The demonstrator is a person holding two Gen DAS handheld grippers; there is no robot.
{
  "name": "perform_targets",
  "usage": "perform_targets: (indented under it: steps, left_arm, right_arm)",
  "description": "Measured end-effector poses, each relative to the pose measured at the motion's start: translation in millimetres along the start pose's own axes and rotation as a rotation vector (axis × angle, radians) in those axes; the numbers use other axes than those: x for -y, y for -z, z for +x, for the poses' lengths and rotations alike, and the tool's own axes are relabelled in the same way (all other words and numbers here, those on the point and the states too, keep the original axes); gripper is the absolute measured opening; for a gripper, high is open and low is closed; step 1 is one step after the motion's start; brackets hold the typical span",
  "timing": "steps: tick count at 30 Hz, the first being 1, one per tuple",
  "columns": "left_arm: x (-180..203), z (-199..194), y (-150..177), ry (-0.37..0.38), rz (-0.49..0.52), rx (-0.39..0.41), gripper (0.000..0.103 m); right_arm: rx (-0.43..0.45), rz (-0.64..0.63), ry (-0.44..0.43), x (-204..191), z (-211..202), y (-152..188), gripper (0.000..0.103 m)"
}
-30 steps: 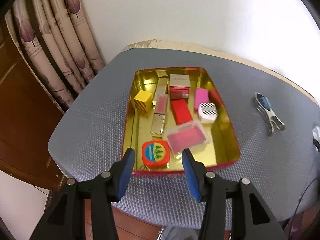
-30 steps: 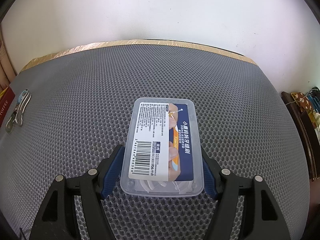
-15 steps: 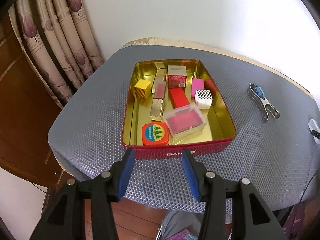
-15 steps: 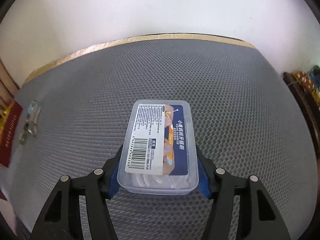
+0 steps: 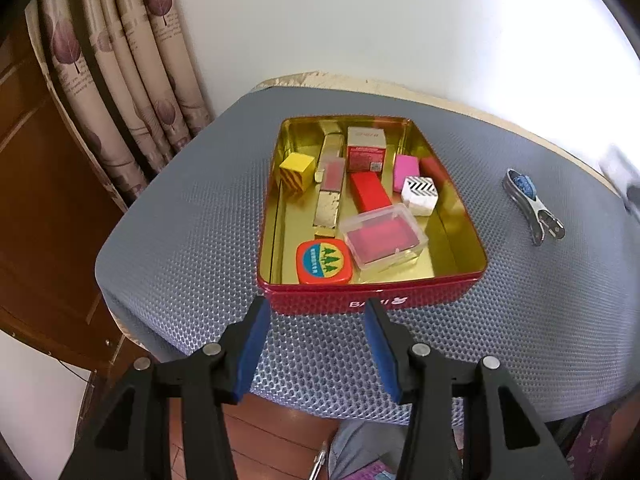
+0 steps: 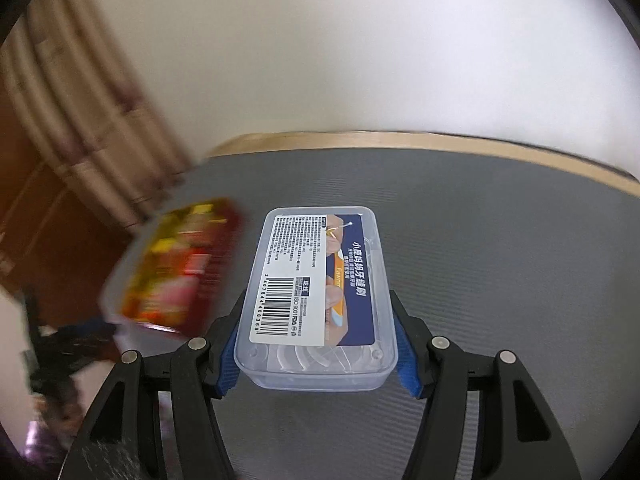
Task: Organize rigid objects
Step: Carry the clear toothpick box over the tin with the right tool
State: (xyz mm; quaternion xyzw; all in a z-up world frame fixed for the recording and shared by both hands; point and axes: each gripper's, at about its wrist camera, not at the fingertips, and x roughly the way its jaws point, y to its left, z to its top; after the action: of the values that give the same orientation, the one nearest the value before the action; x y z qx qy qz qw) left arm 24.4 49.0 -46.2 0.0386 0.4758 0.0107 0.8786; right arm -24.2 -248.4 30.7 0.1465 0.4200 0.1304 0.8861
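My right gripper (image 6: 316, 312) is shut on a clear plastic box (image 6: 316, 292) with a blue and white barcode label, holding it above the grey mesh mat (image 6: 500, 264). To its left the red tin (image 6: 176, 268) is motion-blurred. In the left wrist view the red tin (image 5: 372, 300) has a gold inside and holds a yellow cube (image 5: 297, 171), an orange tape measure (image 5: 324, 261), a clear case with red filling (image 5: 384, 240), a red block (image 5: 370, 192) and several other small pieces. My left gripper (image 5: 316, 308) stands open and empty just in front of the tin's near wall.
A metal clip with a blue pad (image 5: 528, 200) lies on the mat (image 5: 180, 240) right of the tin. Patterned curtains (image 5: 132, 80) and a wooden door (image 5: 36, 208) stand to the left. A white wall (image 5: 380, 32) runs behind the table's tan far edge.
The right gripper closed on the clear box, lifted it off the mat and swung left, bringing the tin into its view. The left gripper drew back slightly from the tin.
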Motion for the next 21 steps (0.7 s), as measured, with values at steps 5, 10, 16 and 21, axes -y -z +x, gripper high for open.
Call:
perform_targets:
  steps: [5,10,16,21]
  left_arm:
    - [-10.6,11.8,0.4,0.016,-0.029,-0.034,0.050]
    - [-24.9,23.9,-0.2,0.023,-0.078,-0.072,0.050]
    - [-40.1,33.7,-1.8,0.043,-0.146,-0.108,0.050]
    - [-47.1,40.0,-2.1,0.044,-0.175,-0.131,0.050]
  right_arm:
    - [-0.078,-0.126,-0.137,-88.8,51.8,-15.9,0.058]
    - [-0.150,-0.196,-0.180,-140.5,102.4,-15.7,0.058]
    - [-0.211,-0.220,-0.156,-161.1,146.1,-9.3,0.058]
    - [-0.243,-0.221,-0.138,-162.3,163.8,-0.6,0.058]
